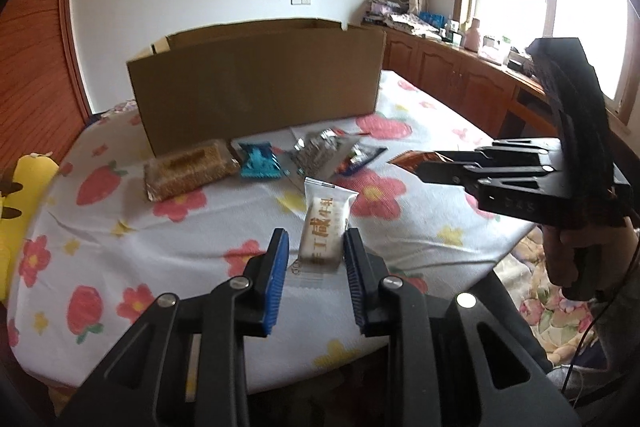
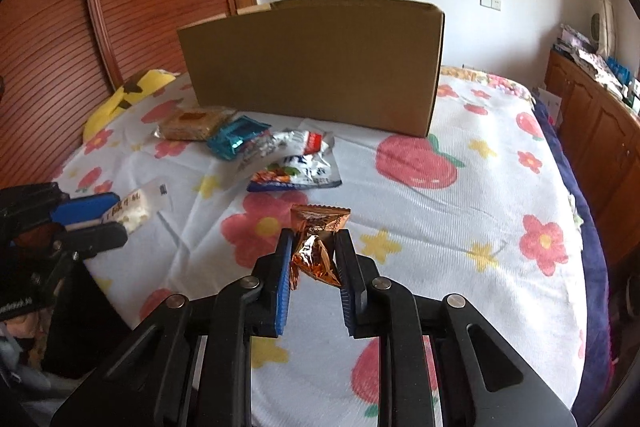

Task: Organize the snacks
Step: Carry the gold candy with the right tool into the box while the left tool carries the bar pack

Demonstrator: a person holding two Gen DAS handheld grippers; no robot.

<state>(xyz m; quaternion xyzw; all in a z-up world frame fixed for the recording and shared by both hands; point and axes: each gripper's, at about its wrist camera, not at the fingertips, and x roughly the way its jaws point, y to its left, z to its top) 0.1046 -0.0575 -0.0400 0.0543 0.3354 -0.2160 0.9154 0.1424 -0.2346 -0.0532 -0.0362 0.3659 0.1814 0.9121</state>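
The orange foil snack [image 2: 316, 247] is up off the bed, pinched at its crumpled middle by the right gripper [image 2: 313, 259], jaws clamped on it. Over on the other side, the white snack bar [image 1: 326, 227] sits between the blue pads [image 1: 276, 267] of the left gripper [image 1: 314, 259]; the pads look closed onto its lower end, though whether the bar is lifted or lying on the sheet I can't quite tell.

The foil is slippery and held by a thin fold, so a quick swing toward the cardboard box [image 2: 316, 63] could let it slide out. The box wall stands tall and faces us, so both packets must clear its top edge or they'll bump and drop short.

Just in front of the box lie the rest: a brown cracker pack [image 1: 188, 167], a blue packet [image 1: 258, 161], a silver packet [image 1: 316, 149] and a white-and-blue bag [image 2: 298, 173], bunched close together. A yellow pillow [image 2: 124, 95] rests at the bed's far left. The flowered sheet [image 2: 460, 227] is wrinkled.
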